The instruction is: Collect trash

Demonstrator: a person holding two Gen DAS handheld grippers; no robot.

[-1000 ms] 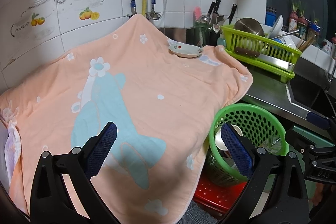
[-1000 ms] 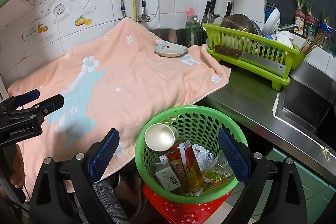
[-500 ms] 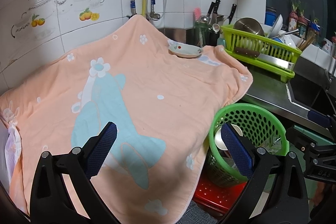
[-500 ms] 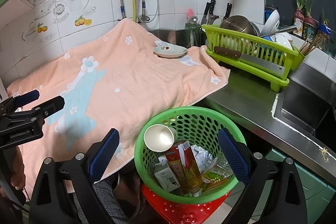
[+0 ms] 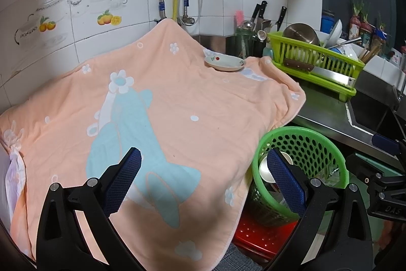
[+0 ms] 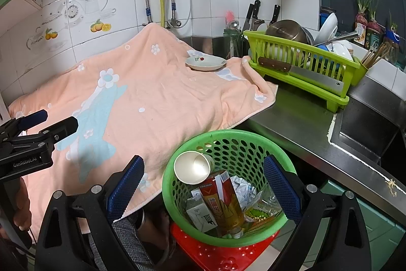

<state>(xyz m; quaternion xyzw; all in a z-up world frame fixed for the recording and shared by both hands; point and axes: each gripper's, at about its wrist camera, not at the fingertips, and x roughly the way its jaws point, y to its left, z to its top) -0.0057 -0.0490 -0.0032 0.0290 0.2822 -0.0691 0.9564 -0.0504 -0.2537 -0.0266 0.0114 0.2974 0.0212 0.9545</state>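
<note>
A green perforated trash basket [image 6: 236, 141] stands on a red stool [image 6: 223, 253] beside the counter; it also shows in the left wrist view [image 5: 304, 141]. It holds a paper cup [image 6: 193, 166], a red carton [image 6: 223, 202], a small white box [image 6: 203, 217] and crumpled paper [image 6: 241, 188]. My right gripper [image 6: 203, 191] is open and empty, hovering above the basket. My left gripper [image 5: 204, 179] is open and empty over the peach towel [image 5: 165, 118], left of the basket.
A small white dish [image 6: 205, 62] sits on the towel's far edge. A green dish rack [image 6: 302, 65] with a cleaver, pot and bowls stands on the steel counter [image 6: 299, 118]. A sink [image 6: 365, 128] lies to the right. Knives and pipes line the tiled wall.
</note>
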